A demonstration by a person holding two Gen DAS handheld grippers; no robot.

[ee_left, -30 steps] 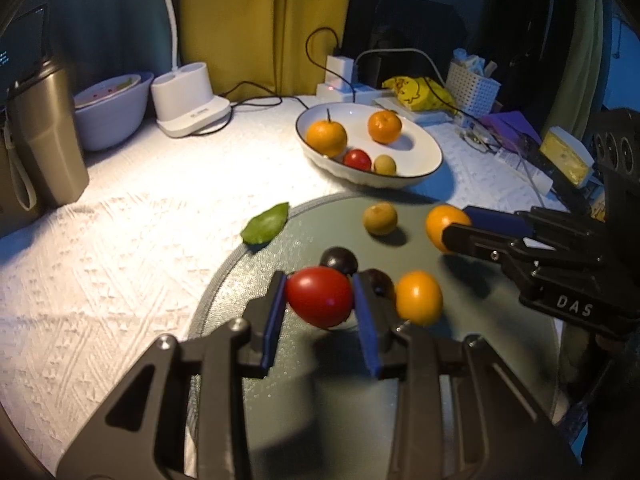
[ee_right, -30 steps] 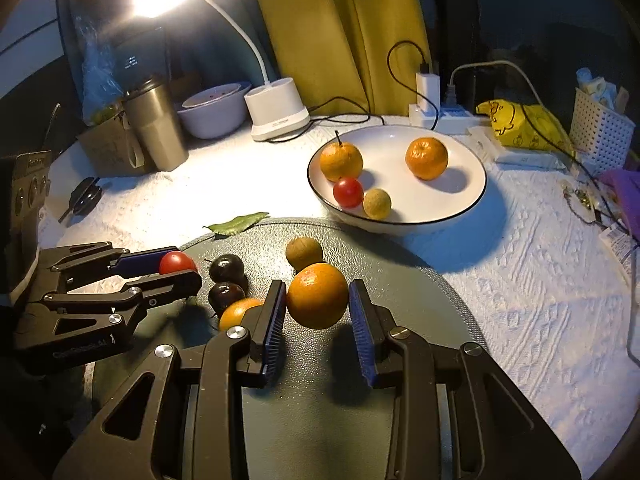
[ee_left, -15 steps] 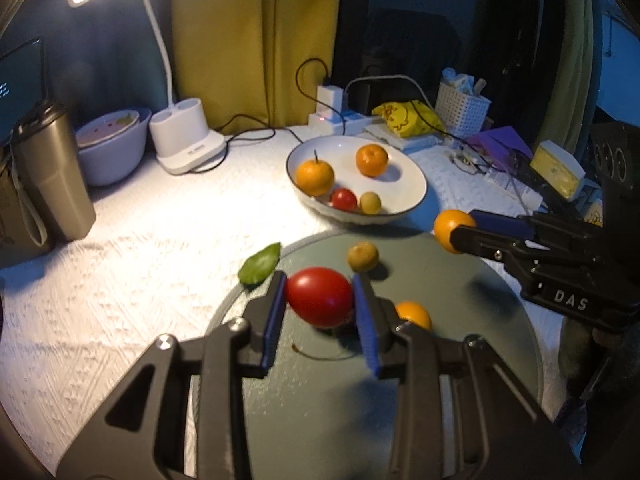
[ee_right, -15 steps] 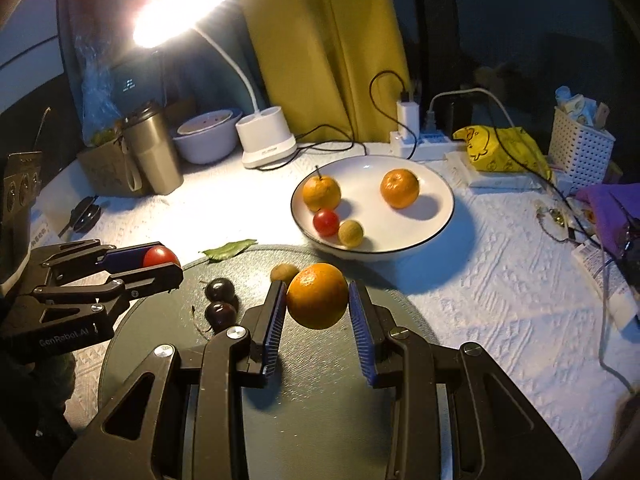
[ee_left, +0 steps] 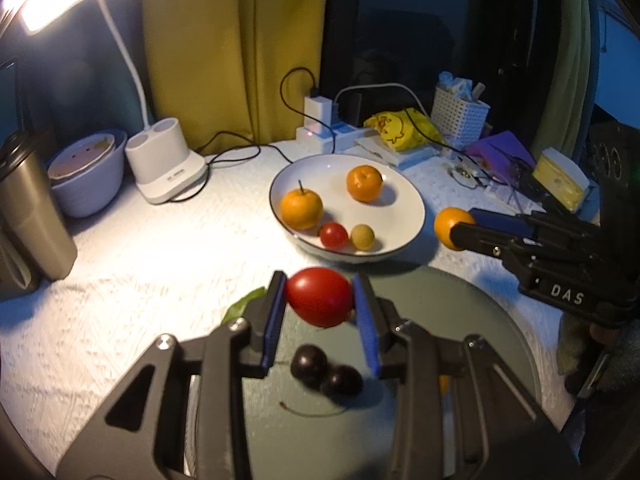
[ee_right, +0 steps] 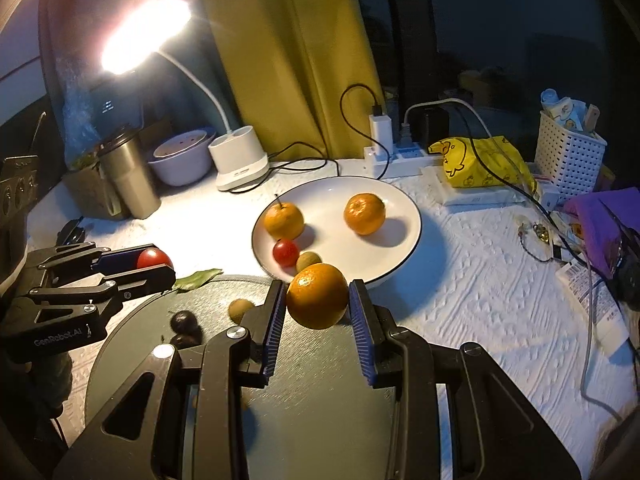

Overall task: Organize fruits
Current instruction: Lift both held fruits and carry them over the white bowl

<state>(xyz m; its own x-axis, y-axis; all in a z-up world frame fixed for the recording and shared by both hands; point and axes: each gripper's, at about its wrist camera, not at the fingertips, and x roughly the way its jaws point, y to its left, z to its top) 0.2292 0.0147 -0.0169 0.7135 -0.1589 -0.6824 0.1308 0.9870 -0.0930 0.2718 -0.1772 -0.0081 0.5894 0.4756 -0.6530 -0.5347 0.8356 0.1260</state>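
Red and glossy, the oval tomato (ee_left: 319, 301) sits clamped between the blue pads of our left gripper (ee_left: 320, 312), lifted above the near edge of the round grey-green mat (ee_left: 472, 312). Below it on the mat we see two dark round cherries (ee_left: 325, 370) touching each other. Our right gripper (ee_right: 317, 314) grasps a round orange mandarin (ee_right: 317, 295) between its ribbed blue pads, held in the air just in front of the rim of the white shallow bowl with a dark edge (ee_right: 404, 204). In that bowl lie a stemmed orange mandarin (ee_right: 284, 221), a second orange mandarin (ee_right: 364, 214) apart from it, a small red cherry tomato (ee_right: 285, 252) and a small tan round fruit (ee_right: 309, 260), the last two side by side near the front rim. On the mat in the right wrist view we find another small tan fruit (ee_right: 240, 307), and a green leaf (ee_right: 198, 279) lies at the mat's far edge on the white textured tablecloth (ee_right: 480, 312). A lit white desk lamp (ee_right: 236, 160) stands behind, beside a lilac bowl (ee_right: 182, 162) and a steel tumbler (ee_right: 128, 176).
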